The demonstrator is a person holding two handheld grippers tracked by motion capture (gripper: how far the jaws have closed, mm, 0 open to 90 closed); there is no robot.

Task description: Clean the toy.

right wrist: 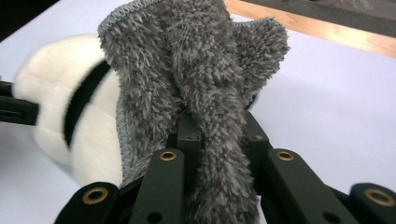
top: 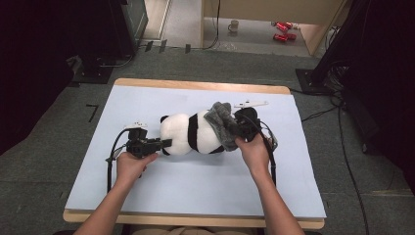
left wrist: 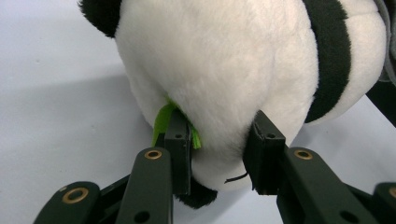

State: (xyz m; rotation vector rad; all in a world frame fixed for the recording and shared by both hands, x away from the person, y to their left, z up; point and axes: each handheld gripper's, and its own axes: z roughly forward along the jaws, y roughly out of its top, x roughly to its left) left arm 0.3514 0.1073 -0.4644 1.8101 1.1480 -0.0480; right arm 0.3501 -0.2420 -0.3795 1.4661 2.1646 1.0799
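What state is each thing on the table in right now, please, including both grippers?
Plush panda: lying on its side on the table, pinched at its white end.
Grey fluffy cloth: draped against the panda's other end, bunched between jaws.
Left gripper: shut on the panda's plush.
Right gripper: shut on the cloth.
Table: covered by a pale blue sheet.
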